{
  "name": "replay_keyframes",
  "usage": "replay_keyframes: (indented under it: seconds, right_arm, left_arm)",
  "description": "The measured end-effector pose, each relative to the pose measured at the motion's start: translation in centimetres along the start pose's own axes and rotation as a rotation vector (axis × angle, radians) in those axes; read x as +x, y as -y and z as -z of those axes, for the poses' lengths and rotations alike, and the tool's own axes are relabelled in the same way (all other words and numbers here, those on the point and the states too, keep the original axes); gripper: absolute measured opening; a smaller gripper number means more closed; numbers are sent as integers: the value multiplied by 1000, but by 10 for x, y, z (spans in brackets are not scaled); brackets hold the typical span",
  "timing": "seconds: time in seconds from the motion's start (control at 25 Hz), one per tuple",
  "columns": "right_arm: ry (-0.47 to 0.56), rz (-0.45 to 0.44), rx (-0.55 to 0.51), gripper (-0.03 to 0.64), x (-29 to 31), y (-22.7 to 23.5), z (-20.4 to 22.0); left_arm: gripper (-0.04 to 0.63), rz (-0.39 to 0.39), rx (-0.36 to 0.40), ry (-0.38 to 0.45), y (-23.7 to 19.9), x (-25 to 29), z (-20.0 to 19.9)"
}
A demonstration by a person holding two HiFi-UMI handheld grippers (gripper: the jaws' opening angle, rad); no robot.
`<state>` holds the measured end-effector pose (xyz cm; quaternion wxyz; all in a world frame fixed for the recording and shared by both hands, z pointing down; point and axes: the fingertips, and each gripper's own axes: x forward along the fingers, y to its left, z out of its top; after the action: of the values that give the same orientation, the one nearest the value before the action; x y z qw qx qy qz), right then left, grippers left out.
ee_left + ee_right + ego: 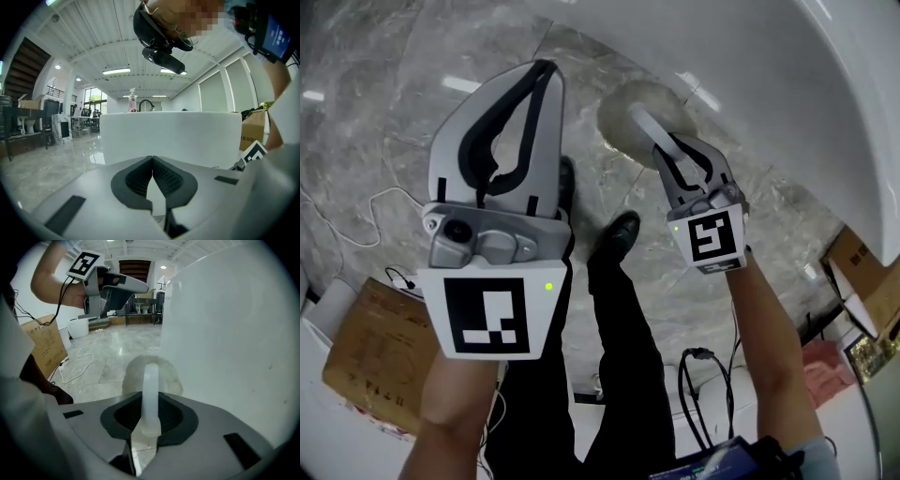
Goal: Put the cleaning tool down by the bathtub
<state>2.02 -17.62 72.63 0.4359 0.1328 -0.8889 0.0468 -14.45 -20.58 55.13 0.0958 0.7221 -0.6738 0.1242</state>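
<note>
The cleaning tool has a white handle (151, 390) and a round pale scrubbing pad (639, 111). My right gripper (680, 148) is shut on the handle, with the pad hanging beyond the jaws just above the marble floor. The pad (132, 376) is close beside the white bathtub (750, 84), whose wall (225, 333) fills the right of the right gripper view. My left gripper (546, 67) is held higher at the left, its jaws meeting at the tips with nothing between them. It points towards the tub wall (168, 136) from its tips (151, 160).
The person's legs and black shoes (614, 234) stand between the two grippers. Cardboard boxes sit at the lower left (366, 347) and at the right edge (862, 272). White cables (366, 216) trail on the grey marble floor (394, 94).
</note>
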Motion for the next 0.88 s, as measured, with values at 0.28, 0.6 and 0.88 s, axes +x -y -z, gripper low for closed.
replay_keyframes:
  seconds: [0.28, 0.6, 0.88]
  right_arm:
    - [-37, -7, -22, 95, 49, 8, 30]
    - [-79, -27, -31, 97, 93, 14, 59]
    - [-106, -34, -44, 97, 117, 20, 78]
  left_arm:
    - [15, -9, 0, 0, -7, 8, 21]
    - [15, -14, 2, -30, -14, 10, 52]
    - [15, -26, 17, -21, -19, 14, 67]
